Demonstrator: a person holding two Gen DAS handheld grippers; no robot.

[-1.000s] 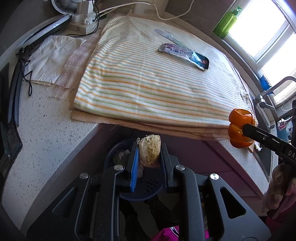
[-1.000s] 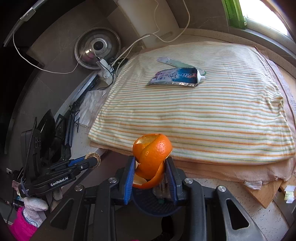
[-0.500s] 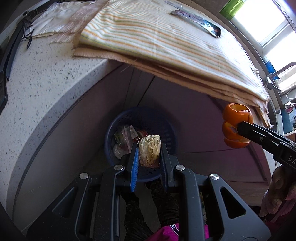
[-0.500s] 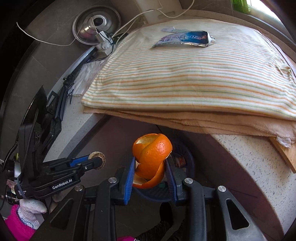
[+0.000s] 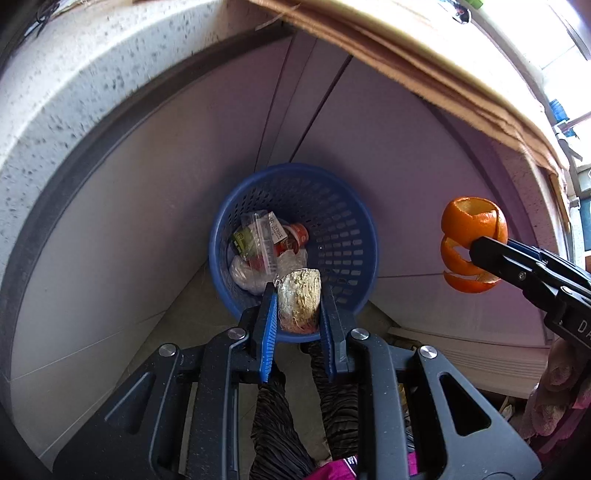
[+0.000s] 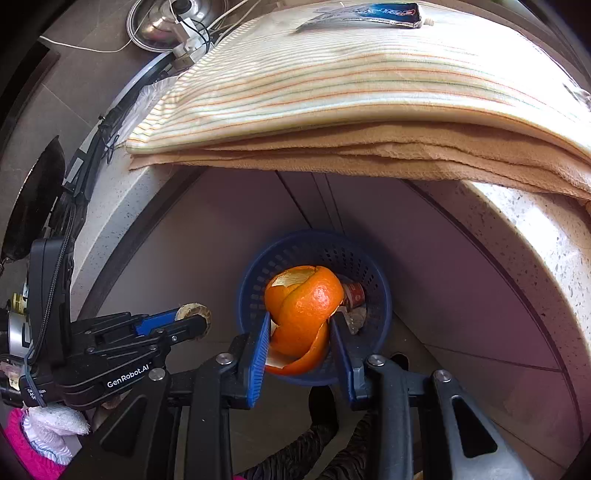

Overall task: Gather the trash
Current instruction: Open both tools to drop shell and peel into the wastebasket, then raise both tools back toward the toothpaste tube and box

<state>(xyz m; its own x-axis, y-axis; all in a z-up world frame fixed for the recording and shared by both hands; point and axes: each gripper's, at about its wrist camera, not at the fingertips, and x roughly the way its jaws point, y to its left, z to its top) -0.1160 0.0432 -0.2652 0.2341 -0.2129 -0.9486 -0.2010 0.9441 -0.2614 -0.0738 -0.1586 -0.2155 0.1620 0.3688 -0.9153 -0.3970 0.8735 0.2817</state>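
My left gripper is shut on a pale fibrous scrap and holds it over the near rim of a blue perforated trash basket on the floor. The basket holds wrappers and a red can. My right gripper is shut on a curled orange peel above the same basket. The peel also shows in the left wrist view, off to the right of the basket. The left gripper shows in the right wrist view, to the left of the basket.
The speckled counter edge overhangs the basket, with a striped cloth on folded towels. A toothpaste tube lies on the cloth. Pale cabinet doors stand behind the basket. The person's legs are below.
Both grippers have dropped from counter height and tilted down toward the floor. The basket now sits under them. Each still holds its piece of trash.
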